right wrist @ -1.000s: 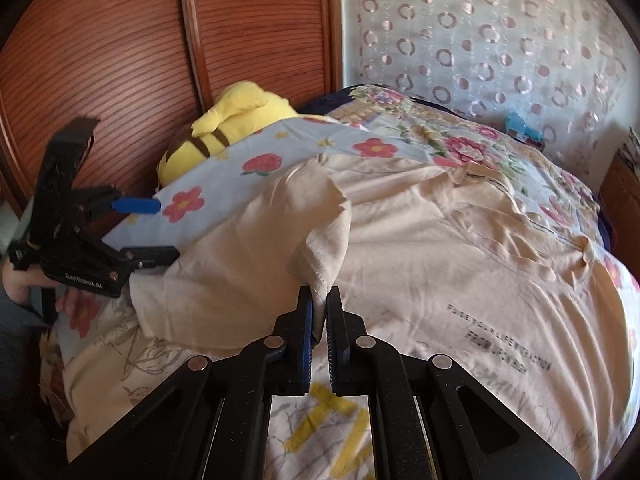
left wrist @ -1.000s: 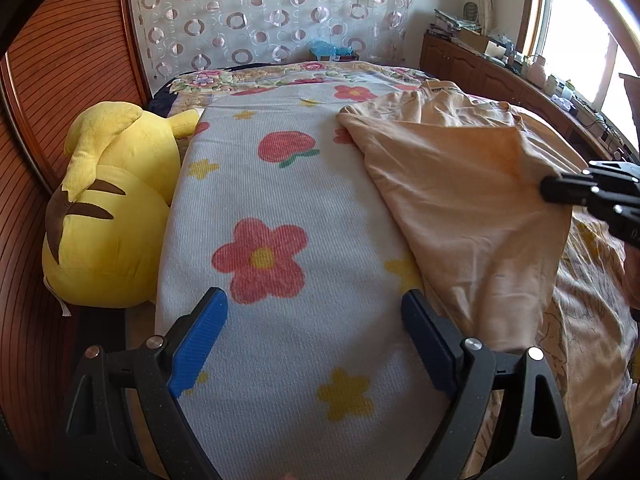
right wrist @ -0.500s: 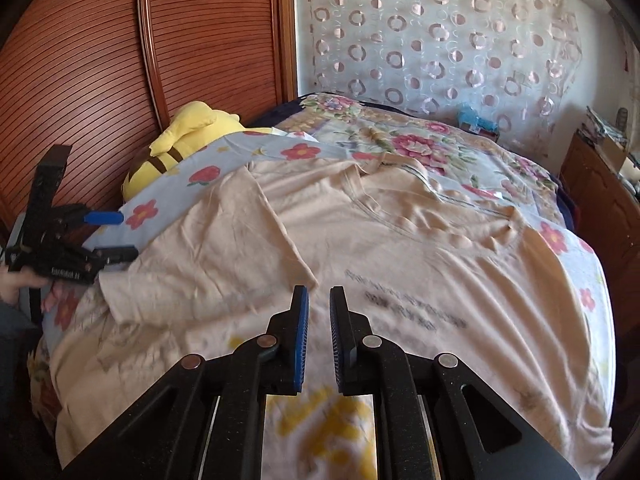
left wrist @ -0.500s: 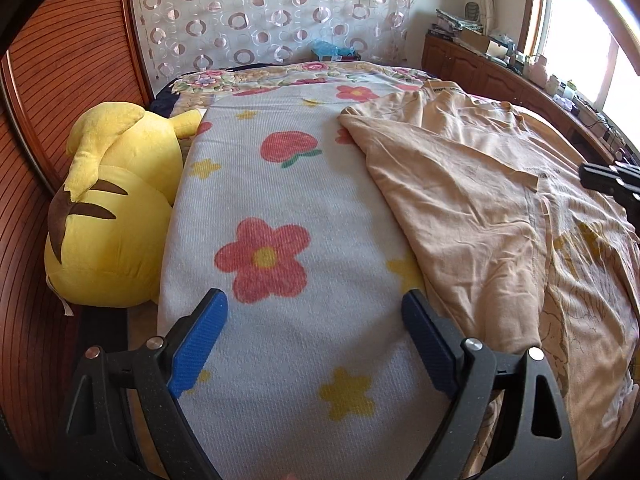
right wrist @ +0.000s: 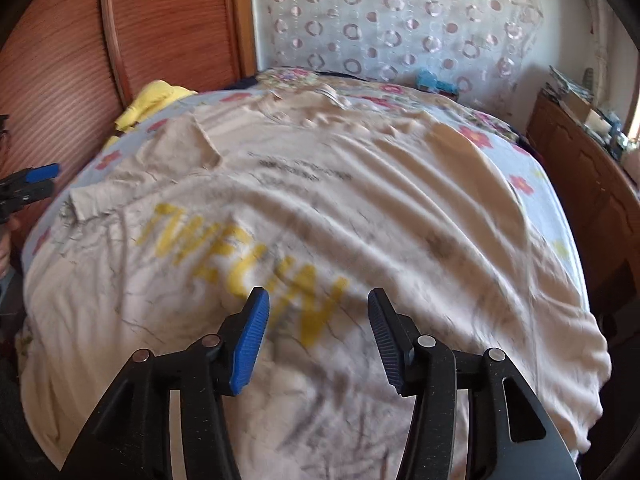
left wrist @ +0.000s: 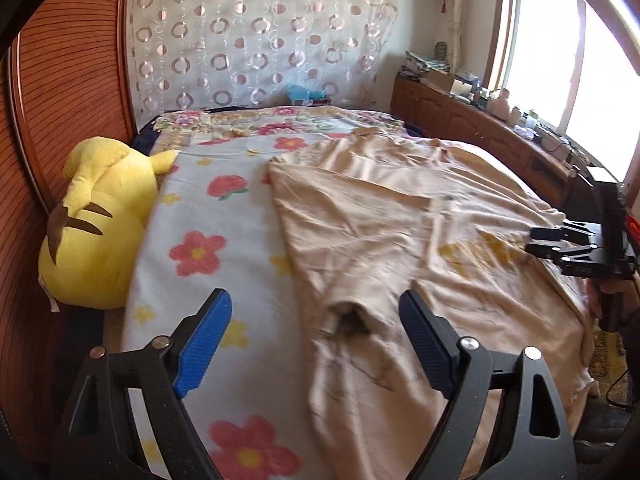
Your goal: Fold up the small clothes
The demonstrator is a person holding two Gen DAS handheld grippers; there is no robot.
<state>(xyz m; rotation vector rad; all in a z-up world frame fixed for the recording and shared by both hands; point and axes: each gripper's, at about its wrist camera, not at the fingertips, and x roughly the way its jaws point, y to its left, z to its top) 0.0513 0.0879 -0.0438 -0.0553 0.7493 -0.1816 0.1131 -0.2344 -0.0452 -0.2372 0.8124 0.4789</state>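
Observation:
A beige T-shirt with yellow lettering lies spread on the bed, its left sleeve folded inward onto the chest. My left gripper is open and empty above the shirt's near left edge. My right gripper is open and empty, hovering over the lower part of the shirt. The right gripper also shows at the right in the left wrist view. The left gripper's blue fingertips show at the left edge of the right wrist view.
A flowered white blanket covers the bed. A yellow plush toy lies by the wooden wardrobe at the left. A wooden cabinet with clutter runs under the window. A patterned curtain hangs behind the bed.
My right gripper let go of the sleeve, which now lies folded on the shirt, then opened and pulled back toward the hem. My left gripper shifted right over the shirt's edge.

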